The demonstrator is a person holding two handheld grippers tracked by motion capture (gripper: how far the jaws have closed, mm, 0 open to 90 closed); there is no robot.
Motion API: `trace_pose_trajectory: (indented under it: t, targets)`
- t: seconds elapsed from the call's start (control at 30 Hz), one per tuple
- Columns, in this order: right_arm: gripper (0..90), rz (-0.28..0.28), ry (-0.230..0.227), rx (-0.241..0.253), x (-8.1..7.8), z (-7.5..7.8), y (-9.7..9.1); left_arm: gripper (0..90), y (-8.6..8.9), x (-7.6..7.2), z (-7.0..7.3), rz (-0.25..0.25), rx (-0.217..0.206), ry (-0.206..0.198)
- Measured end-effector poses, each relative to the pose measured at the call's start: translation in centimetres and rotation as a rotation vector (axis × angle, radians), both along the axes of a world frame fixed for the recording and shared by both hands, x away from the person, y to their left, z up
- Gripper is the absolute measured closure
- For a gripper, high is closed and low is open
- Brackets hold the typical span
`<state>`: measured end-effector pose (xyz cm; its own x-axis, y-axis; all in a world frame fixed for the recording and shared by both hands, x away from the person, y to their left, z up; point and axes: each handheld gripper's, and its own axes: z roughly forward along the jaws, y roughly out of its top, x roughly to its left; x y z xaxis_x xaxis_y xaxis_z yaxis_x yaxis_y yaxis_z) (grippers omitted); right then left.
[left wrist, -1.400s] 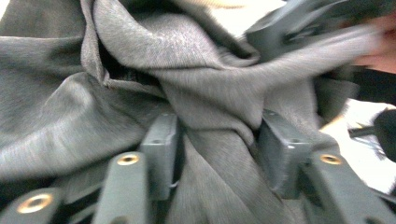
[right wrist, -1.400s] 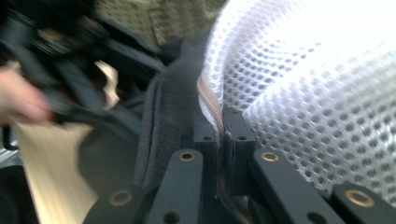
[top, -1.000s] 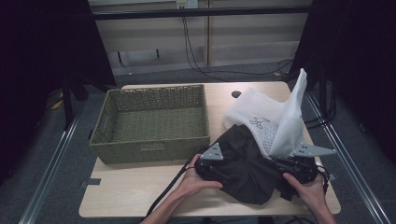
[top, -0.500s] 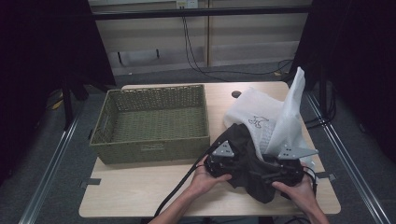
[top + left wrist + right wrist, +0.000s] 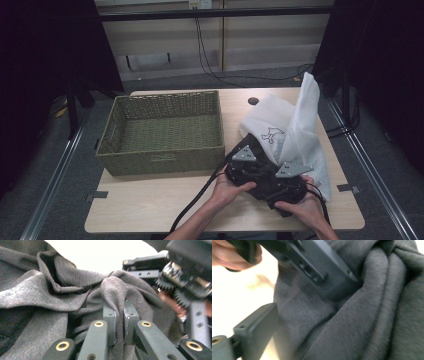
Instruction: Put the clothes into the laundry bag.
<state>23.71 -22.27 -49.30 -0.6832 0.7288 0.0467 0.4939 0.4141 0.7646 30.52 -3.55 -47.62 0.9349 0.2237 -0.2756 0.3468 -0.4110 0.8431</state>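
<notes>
Dark grey cloth (image 5: 267, 176) lies bunched at the near right of the table (image 5: 150, 210), just in front of a white bag (image 5: 295, 130). The cloth is a soft knit, faintly fuzzy, thrown into thick rounded folds; in the left gripper view its weave (image 5: 37, 300) shows as a fine heathered grain.

Left gripper (image 5: 120, 322): jaws clenched on a raised ridge of the cloth — the two flat dark pads stand almost together with the fold pinched between them. Its jaws have just been closing. In the high view the left hand (image 5: 227, 190) holds this gripper at the cloth's near left edge, a grey three-cornered plate on top, black cables trailing toward the near edge of the table.

Right gripper (image 5: 287, 182): jaws released and wide apart, having just been opening. In the right gripper view one flat black jaw sits at lower left and the cloth (image 5: 362, 315) lies beside it, not pressed. The right hand (image 5: 305, 212) is at the cloth's near right.

The white bag is thin, matte and crumpled, one flap standing up in a tall peak — a small dark printed figure on its front.

Basket (image 5: 165, 157): rectangular, woven olive-green wicker, straight walls, on the left half of the table, near the cloth. The table top is pale smooth wood with rounded corners.
</notes>
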Motion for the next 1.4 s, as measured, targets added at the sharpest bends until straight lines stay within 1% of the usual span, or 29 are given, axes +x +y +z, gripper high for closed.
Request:
trace_pose_trajectory:
  t: [0.03,0.07,0.1,0.13,0.17,0.2,0.3,0.33,0.37,0.4,0.5,0.57,0.6,0.67,0.7,0.73,0.77,0.8,0.83,0.87,0.9,0.93,1.0,1.1,1.13,1.2,1.23,1.33,1.4]
  targets:
    - [8.2,-0.008,-0.009,-0.017,0.0,-0.2,0.1,83.9,0.0,0.1,-0.1,0.002,-0.006,0.005]
    - [15.0,-0.023,-0.023,-0.036,0.0,-0.4,0.1,83.9,0.0,0.1,-0.1,0.002,-0.010,0.010]
    - [22.3,-0.032,-0.040,-0.045,0.1,-0.5,0.0,83.9,0.1,0.1,-0.1,0.006,-0.010,0.010]
    - [31.9,-0.058,-0.053,-0.046,0.1,-0.4,-0.3,83.7,0.2,0.2,-0.2,0.007,-0.013,0.013]
    - [38.8,-0.062,-0.061,-0.043,0.2,-0.5,-0.5,83.5,0.2,0.2,-0.2,0.006,-0.021,0.017]
    - [48.0,-0.074,-0.076,-0.059,0.2,-0.4,-0.8,83.1,0.3,0.2,-0.3,0.002,-0.026,0.016]
    - [58.1,-0.103,-0.080,-0.077,0.2,-0.3,-0.9,78.7,0.5,0.1,-0.3,0.001,-0.042,0.011]
    - [61.5,-0.101,-0.084,-0.078,0.2,-0.2,-1.0,76.8,0.7,0.1,-0.2,0.000,-0.045,0.008]
    - [65.0,-0.103,-0.078,-0.063,0.3,-0.1,-1.1,74.8,1.1,0.1,0.0,-0.011,-0.072,0.016]
    - [67.0,-0.114,-0.067,-0.035,0.3,0.0,-1.5,70.8,1.4,0.1,0.3,-0.011,-0.087,0.012]
    - [69.2,-0.113,-0.052,0.018,0.4,0.6,-2.2,61.3,2.9,-0.2,1.6,-0.005,-0.121,-0.041]
    - [69.8,-0.114,-0.042,0.072,0.4,1.1,-2.7,59.6,4.0,-0.3,2.5,0.014,-0.130,-0.078]
    - [70.0,-0.113,-0.040,0.110,0.4,1.5,-3.2,59.1,4.6,-0.3,2.9,0.016,-0.142,-0.082]
    - [70.2,-0.130,-0.034,0.166,0.4,2.1,-4.0,59.1,5.6,-0.5,3.6,0.005,-0.161,-0.092]
    - [70.2,-0.132,-0.039,0.184,0.4,2.4,-4.3,58.1,6.2,-0.7,3.8,-0.006,-0.170,-0.105]
    - [70.2,-0.140,-0.045,0.204,0.3,2.8,-4.7,57.6,6.6,-0.9,3.8,0.005,-0.178,-0.114]
    - [70.3,-0.142,-0.047,0.229,0.2,3.2,-5.0,57.7,7.0,-1.1,3.8,-0.002,-0.180,-0.122]
    - [70.3,-0.148,-0.052,0.250,0.2,3.5,-5.4,59.4,7.4,-1.2,3.7,-0.017,-0.176,-0.133]
    - [70.3,-0.155,-0.062,0.255,0.1,3.7,-5.6,60.7,7.5,-1.3,3.4,-0.024,-0.178,-0.127]
    - [70.3,-0.155,-0.066,0.262,0.1,3.9,-5.8,63.5,7.6,-1.4,3.1,-0.033,-0.166,-0.130]
    - [70.3,-0.159,-0.063,0.275,0.0,4.1,-6.0,65.8,7.5,-1.6,2.6,-0.049,-0.134,-0.140]
    - [70.3,-0.159,-0.063,0.298,0.1,4.2,-6.3,68.5,7.4,-1.7,2.2,-0.063,-0.115,-0.144]
    - [70.3,-0.165,-0.073,0.306,0.1,4.5,-6.4,69.0,7.0,-1.7,1.2,-0.064,-0.102,-0.129]
    - [70.3,-0.167,-0.070,0.332,0.2,4.9,-6.6,69.2,6.3,-1.5,-0.1,-0.053,-0.075,-0.104]
    - [70.3,-0.166,-0.067,0.341,0.1,5.0,-6.7,68.4,6.1,-1.4,-0.5,-0.055,-0.069,-0.100]
    - [70.3,-0.162,-0.073,0.357,-0.1,5.5,-6.8,65.0,6.0,-1.3,-0.9,-0.038,-0.046,-0.095]
    - [70.3,-0.163,-0.073,0.372,-0.2,5.7,-6.9,63.7,5.9,-1.3,-1.1,-0.031,-0.058,-0.082]
    - [70.3,-0.151,-0.082,0.406,-0.6,6.3,-7.2,59.7,6.1,-1.0,-1.4,0.003,-0.061,-0.066]
    - [70.3,-0.142,-0.085,0.418,-1.0,6.6,-7.3,53.0,6.3,-0.9,-1.4,0.028,-0.072,-0.057]
